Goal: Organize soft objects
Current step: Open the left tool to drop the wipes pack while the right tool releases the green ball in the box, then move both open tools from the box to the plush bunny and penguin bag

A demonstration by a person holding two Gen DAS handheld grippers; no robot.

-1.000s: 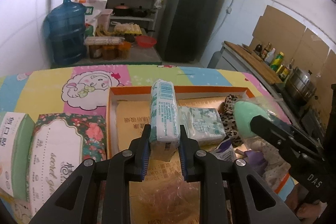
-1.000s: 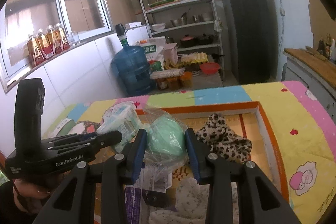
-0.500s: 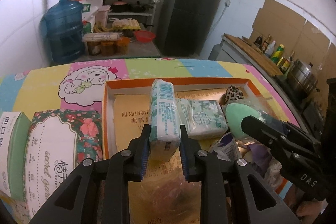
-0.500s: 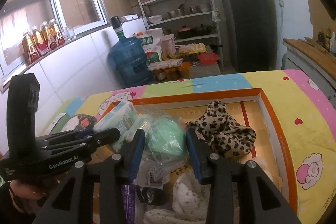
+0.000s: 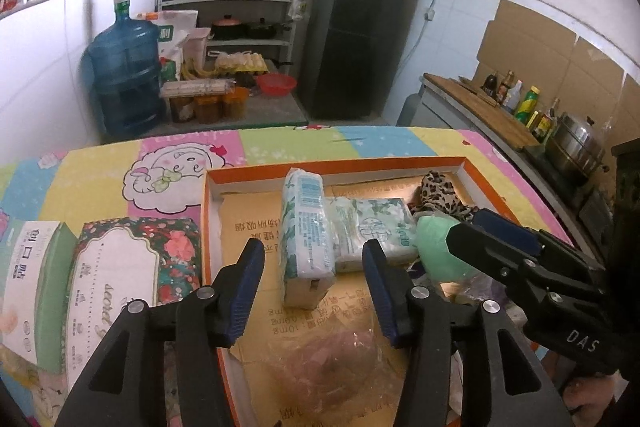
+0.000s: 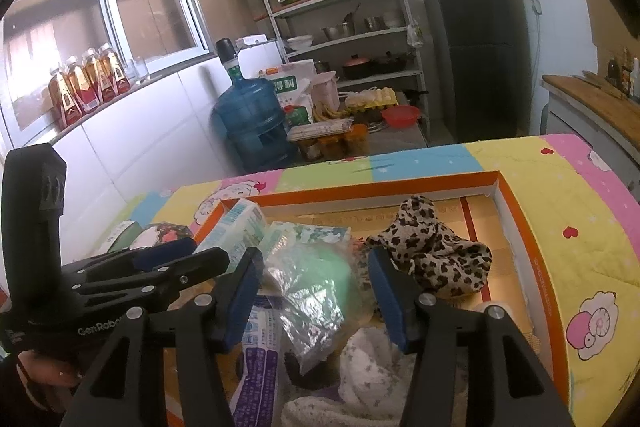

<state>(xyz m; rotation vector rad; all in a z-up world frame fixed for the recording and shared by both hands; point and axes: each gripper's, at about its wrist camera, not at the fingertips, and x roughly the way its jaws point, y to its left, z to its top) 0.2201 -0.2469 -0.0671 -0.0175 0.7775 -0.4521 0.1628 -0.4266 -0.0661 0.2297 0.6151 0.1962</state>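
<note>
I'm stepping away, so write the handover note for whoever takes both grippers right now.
Left gripper: jaws opening, clear of the tissue pack standing on edge in the orange box.
Right gripper: jaws opening around the bagged green item, pads off it.
In the box: flat tissue pack, leopard-print cloth, white towel.
Left: two tissue boxes still outside on the table.

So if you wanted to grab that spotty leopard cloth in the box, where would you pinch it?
Probably at the raised bunch on top of the leopard cloth, coming down from above with the right hand-held gripper, whose jaws are opening around the green bagged thing. The cloth lies crumpled in the orange box, so its hump gives folds to pinch, while its flat edges hug the cardboard.
</note>
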